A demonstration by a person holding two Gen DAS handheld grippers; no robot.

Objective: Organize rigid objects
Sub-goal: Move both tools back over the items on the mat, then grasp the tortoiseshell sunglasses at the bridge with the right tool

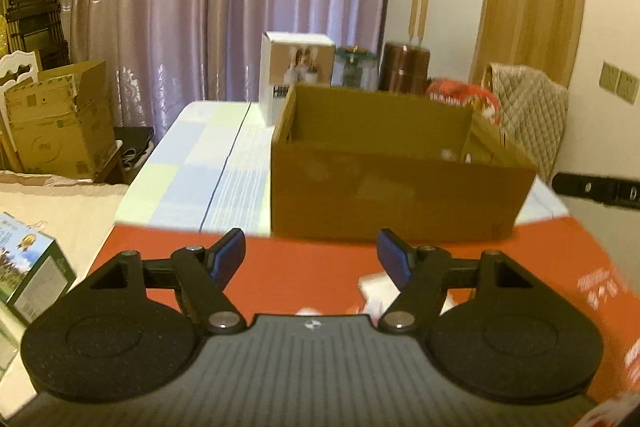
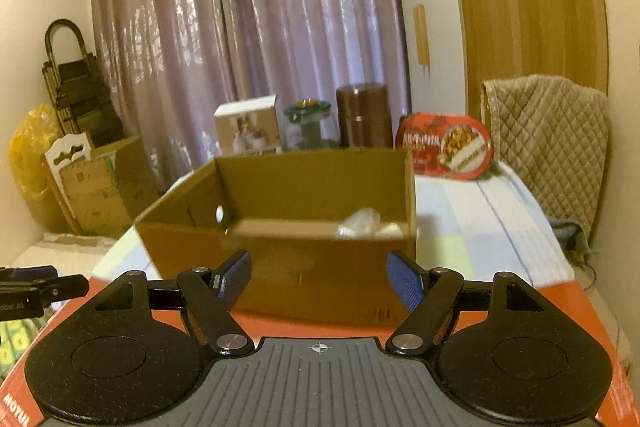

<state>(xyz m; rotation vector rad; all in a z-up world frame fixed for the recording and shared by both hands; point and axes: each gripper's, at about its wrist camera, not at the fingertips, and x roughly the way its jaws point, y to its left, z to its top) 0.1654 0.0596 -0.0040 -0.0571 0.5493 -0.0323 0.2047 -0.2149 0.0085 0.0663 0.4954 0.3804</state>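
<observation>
An open brown cardboard box (image 1: 396, 199) stands on the table, also in the right wrist view (image 2: 288, 267), with crumpled clear plastic (image 2: 360, 223) inside. Behind it stand a white photo box (image 1: 296, 75) (image 2: 248, 127), a green-lidded glass jar (image 1: 355, 67) (image 2: 308, 127), a brown canister (image 1: 406, 67) (image 2: 364, 117) and a red snack tin (image 1: 464, 99) (image 2: 446, 145). My left gripper (image 1: 312, 259) is open and empty above a red carton (image 1: 304, 279). My right gripper (image 2: 318, 281) is open and empty above the same red carton (image 2: 560, 311).
A pastel checked cloth (image 1: 208, 163) (image 2: 480, 239) covers the table. A quilted chair back (image 1: 532, 115) (image 2: 552, 143) stands at the right. Cardboard boxes (image 1: 60, 127) and a folded ladder (image 1: 32, 11) are at the left. A green box (image 1: 32, 275) lies near left.
</observation>
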